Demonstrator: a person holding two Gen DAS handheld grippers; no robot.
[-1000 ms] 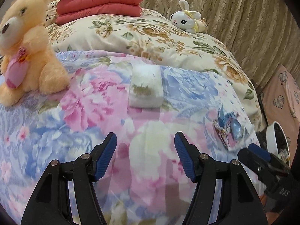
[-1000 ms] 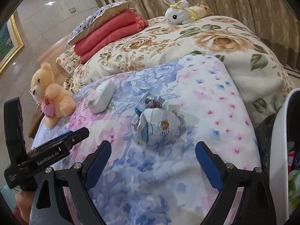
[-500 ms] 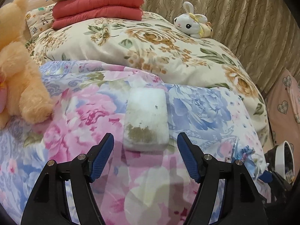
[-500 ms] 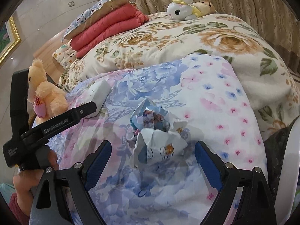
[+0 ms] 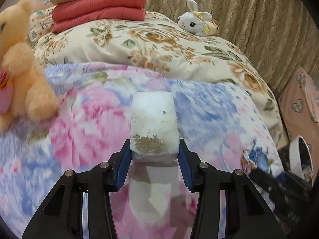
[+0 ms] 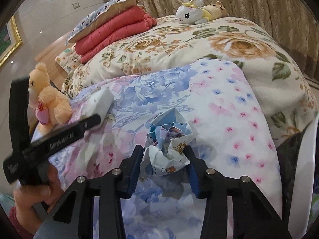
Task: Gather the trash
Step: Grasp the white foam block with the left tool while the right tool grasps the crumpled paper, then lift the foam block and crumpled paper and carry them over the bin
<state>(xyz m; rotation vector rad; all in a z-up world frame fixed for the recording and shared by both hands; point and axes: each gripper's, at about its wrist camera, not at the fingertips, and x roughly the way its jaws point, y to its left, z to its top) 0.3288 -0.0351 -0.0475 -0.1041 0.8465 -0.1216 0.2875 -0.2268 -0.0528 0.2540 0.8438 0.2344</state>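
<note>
Now both claws have just closed on a flowery bedspread (image 5: 83, 119), left gripper (image 5: 155, 156) clamping a white block (image 5: 154, 123), right gripper (image 6: 165, 159) pinching crumpled wrapper (image 6: 169, 149), curtains (image 6: 259, 0) behind.

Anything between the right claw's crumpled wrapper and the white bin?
Nothing visible. The right claw has just closed on the crumpled wrapper; only bare floral bedspread lies between it and the white bin at the right edge.
</note>
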